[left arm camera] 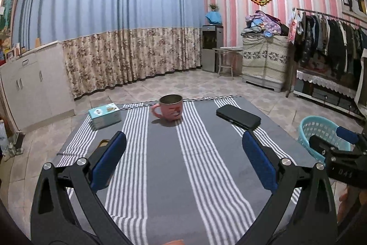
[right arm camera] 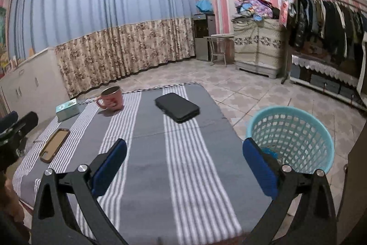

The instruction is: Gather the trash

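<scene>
Grey-and-white striped cloth-covered surface (right arm camera: 146, 176) holds only mug, phone, case and box, no trash visible; both the left hand-held gripper (left arm camera: 183, 157) and right hand-held gripper (right arm camera: 184, 164) gape empty, turquoise plastic mesh wastebasket (right arm camera: 291, 130) sits on the floor beside it with something blue inside, so collecting looks finished; next is probably a last scan.

Striped table (right arm camera: 179, 176) bears mug (right arm camera: 112, 98), black case (right arm camera: 177, 107), box (right arm camera: 67, 109), phone (right arm camera: 54, 145).

digits "040" on right tongs (left arm camera: 341, 173) body

Phone case (left arm camera: 103, 142) mostly hidden behind left finger; basket (left arm camera: 321, 132) partly blocked
</scene>
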### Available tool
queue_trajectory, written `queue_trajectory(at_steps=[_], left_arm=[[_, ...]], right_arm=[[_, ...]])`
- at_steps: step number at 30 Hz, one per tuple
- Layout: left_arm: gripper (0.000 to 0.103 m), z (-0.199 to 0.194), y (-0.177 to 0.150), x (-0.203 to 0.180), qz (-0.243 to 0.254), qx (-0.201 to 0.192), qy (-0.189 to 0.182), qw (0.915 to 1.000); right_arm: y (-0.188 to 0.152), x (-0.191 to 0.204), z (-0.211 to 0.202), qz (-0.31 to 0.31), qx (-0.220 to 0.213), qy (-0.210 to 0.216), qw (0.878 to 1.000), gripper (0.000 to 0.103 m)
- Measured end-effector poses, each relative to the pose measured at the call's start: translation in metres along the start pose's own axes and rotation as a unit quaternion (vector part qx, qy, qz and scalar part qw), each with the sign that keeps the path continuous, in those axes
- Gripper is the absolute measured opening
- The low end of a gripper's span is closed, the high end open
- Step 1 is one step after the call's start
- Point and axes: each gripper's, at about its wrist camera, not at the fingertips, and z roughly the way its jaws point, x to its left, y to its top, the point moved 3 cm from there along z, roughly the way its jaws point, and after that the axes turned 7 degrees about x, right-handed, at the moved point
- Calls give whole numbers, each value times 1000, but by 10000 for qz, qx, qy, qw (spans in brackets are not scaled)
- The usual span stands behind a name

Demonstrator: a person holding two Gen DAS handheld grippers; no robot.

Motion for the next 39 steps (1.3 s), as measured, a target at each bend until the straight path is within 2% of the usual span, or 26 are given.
queue_trajectory(at_steps=[10,31,39], left_arm=[[98,3,-8,20,-220,-3,-45,9997],[98,-4,-15,23,-236,-65,-189,9995],[98,-8,-18,22,-225,-91,-205,9995]], right_arm=[[-5,33,-12,-231,-262,-175,9992,99],[-6,40,-15,-256,-285,-197,9991,99],[-6,32,-20,-172,-330,-221,9991,99]])
